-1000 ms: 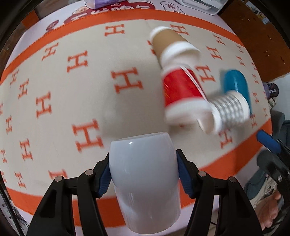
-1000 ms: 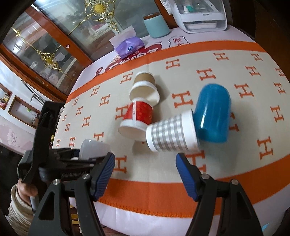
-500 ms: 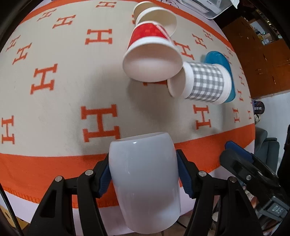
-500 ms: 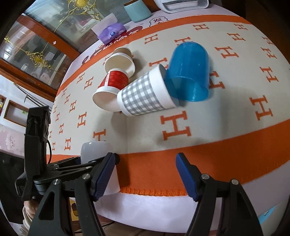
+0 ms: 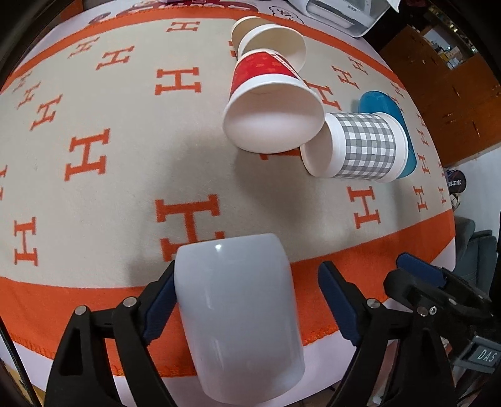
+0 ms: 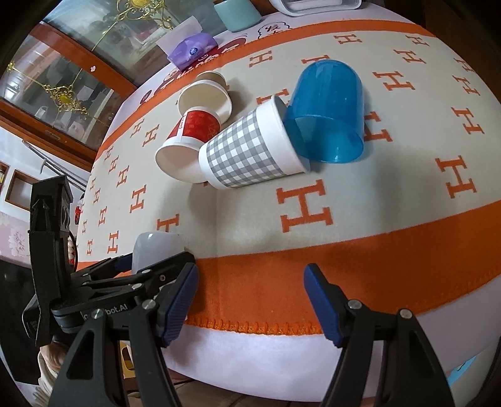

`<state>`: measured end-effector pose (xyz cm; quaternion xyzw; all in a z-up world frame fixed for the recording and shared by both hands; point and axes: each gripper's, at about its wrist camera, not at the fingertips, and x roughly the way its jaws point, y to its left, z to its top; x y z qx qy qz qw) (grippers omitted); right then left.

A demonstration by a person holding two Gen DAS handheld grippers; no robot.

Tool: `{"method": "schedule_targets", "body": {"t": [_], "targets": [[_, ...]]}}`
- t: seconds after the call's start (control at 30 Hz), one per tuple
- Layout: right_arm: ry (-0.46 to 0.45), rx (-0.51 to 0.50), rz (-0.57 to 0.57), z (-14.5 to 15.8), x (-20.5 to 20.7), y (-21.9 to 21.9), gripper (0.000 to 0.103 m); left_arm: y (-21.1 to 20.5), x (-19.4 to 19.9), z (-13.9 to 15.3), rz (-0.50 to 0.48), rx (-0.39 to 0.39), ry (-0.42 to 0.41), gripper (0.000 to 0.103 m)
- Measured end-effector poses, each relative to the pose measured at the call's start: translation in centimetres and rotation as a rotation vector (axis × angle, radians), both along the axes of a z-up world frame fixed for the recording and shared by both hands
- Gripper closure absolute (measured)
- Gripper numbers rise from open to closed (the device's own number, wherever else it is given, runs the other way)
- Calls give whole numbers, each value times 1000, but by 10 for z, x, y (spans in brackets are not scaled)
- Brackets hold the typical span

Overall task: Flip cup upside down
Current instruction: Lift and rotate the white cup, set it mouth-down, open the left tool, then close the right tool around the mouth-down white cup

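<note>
A white ceramic cup stands between my left gripper's fingers on the front orange border of the blanket. The left finger touches it; the right finger stands clear of it with a gap, so the jaws are open. Its closed end faces up. In the right wrist view the cup shows inside the left gripper at lower left. My right gripper is open and empty over the table's front edge.
Several cups lie on their sides mid-table: a red paper cup, a brown one behind it, a grey checked one, a blue plastic one. A tissue pack and teal container stand at the back.
The left gripper's jaws have opened off the white cup, which now rests on the blanket border. Both grippers have shifted a little relative to the table.
</note>
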<state>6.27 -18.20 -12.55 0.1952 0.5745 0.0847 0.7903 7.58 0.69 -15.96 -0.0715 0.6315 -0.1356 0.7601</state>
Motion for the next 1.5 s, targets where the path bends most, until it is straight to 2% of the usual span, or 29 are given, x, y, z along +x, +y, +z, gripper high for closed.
{"method": "schedule_targets", "body": {"t": [0.07, 0.33, 0.53, 0.67, 0.93, 1.13, 1.3, 1.5], "targets": [[-3, -1, 3, 1, -1, 0, 33, 13, -2, 7, 0, 7, -9, 17], [-21, -9, 15, 8, -4, 4, 33, 19, -11, 31, -30, 32, -65, 17], [-43, -13, 27, 20, -8, 6, 33, 27, -28, 66, -48, 49, -188, 17], [-66, -14, 45, 29, -12, 11, 33, 36, -41, 93, -32, 45, -227, 17], [-136, -34, 84, 54, -23, 28, 33, 49, -60, 125, 2, 28, -278, 16], [-138, -18, 123, 51, -22, 42, 33, 57, -71, 129, 25, 60, -326, 16], [-138, 10, 130, 42, -17, 53, 33, 76, -77, 126, 106, 78, -383, 16], [-62, 19, 156, 19, -6, 62, 33, 94, -80, 103, 154, 71, -364, 13]]}}
